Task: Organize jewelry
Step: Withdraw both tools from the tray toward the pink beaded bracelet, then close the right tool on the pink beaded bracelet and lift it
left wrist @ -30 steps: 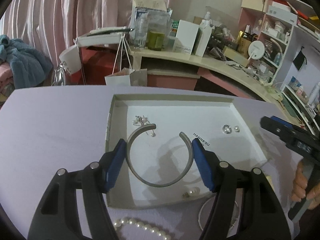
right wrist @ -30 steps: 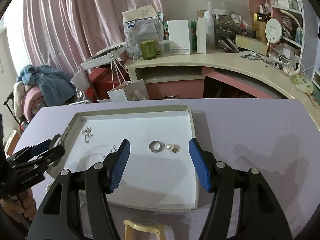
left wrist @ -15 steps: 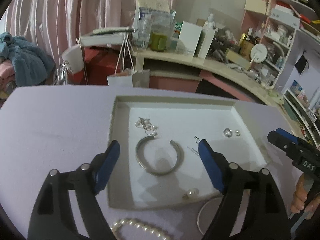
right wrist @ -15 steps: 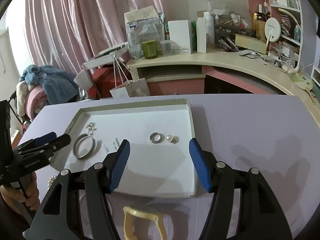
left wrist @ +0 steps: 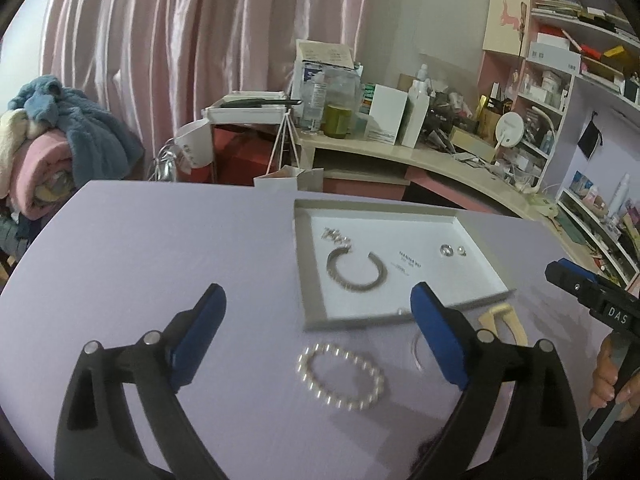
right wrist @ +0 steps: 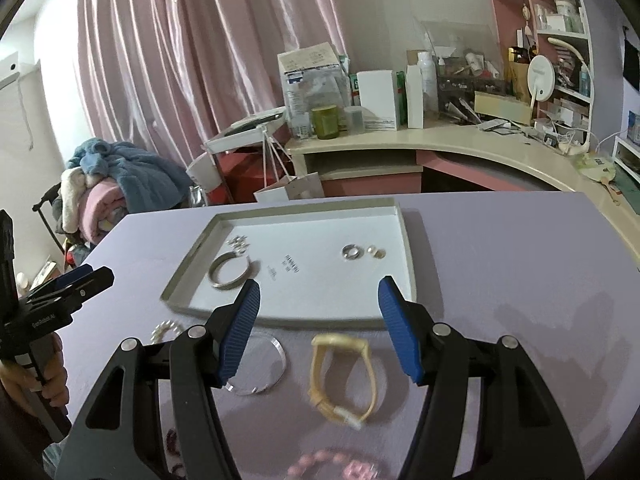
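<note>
Left wrist view: left gripper (left wrist: 316, 312) held above the lilac table (left wrist: 140, 248), blue pads spread wide, nothing between them. Pearl bracelet (left wrist: 341, 376) lies flat on the table inside the gap between the fingers, nearer the right pad. White tray (left wrist: 312, 276) sits ahead and to the right of the tool; silver cuff bangle (left wrist: 357, 270) rests inside it near the tray's left wall, opening facing away from the camera, well beyond the pads. Small silver cluster (left wrist: 335, 236) just past the cuff's open ends. Ring (left wrist: 445, 250) and a small earring (left wrist: 461, 251) side by side toward the tray's right side. Clear bangle (left wrist: 416, 350) partly hidden behind the right pad, on the table just outside the tray's near edge. Cream bangle (left wrist: 505, 322) to the right of that pad, also on the table. Right gripper (left wrist: 576, 286) enters from the right edge, seen side-on; its opening cannot be judged here. Right wrist view: right gripper (right wrist: 318, 320) above the table, pads wide apart and empty. Cream bangle (right wrist: 344, 376) lies between the fingers, slightly motion-blurred. Clear bangle (right wrist: 258, 366) overlaps the left pad's tip. Tray (right wrist: 408, 256) directly ahead of the pads, cuff (right wrist: 230, 271) at its left end, ring (right wrist: 350, 251) toward the right. Pearl bracelet (right wrist: 166, 329) peeks out left of the tool. Pink beaded piece (right wrist: 332, 466), blurred, at the bottom edge. Left gripper (right wrist: 74, 284) at the far left, side-on.
</note>
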The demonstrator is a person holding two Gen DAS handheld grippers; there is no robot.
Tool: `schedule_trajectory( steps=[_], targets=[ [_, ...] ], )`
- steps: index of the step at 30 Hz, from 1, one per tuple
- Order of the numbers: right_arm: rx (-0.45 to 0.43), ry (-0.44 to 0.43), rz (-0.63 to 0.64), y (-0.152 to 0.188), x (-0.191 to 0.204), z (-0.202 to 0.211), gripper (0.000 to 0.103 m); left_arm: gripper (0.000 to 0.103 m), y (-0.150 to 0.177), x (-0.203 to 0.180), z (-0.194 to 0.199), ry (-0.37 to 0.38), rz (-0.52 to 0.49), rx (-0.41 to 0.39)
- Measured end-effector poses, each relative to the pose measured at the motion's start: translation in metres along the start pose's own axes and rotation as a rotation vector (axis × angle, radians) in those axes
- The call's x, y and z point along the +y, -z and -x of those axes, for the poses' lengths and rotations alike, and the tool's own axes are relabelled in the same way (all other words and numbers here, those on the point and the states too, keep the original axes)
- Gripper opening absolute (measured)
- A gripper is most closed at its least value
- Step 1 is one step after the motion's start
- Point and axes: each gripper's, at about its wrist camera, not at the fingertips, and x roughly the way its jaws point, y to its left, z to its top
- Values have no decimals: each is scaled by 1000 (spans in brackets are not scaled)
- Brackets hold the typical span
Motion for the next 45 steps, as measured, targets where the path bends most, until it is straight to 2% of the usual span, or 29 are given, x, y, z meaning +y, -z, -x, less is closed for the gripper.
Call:
schedule_trajectory(
  steps=[9,18,29,45],
  targets=[
    [4,-1,1,35,14,31,64,95,35,6,47,-5,4,-25],
    [9,39,-45,64,-4,51,65,95,66,-1,72,-3,-5,-23],
    [13,60,-55,82,-9,60,65,95,81,-18,80,8,-37,-12],
    [-11,120,29,90,4,62,65,95,89,-22,78,-5,-57,9]
  ],
)
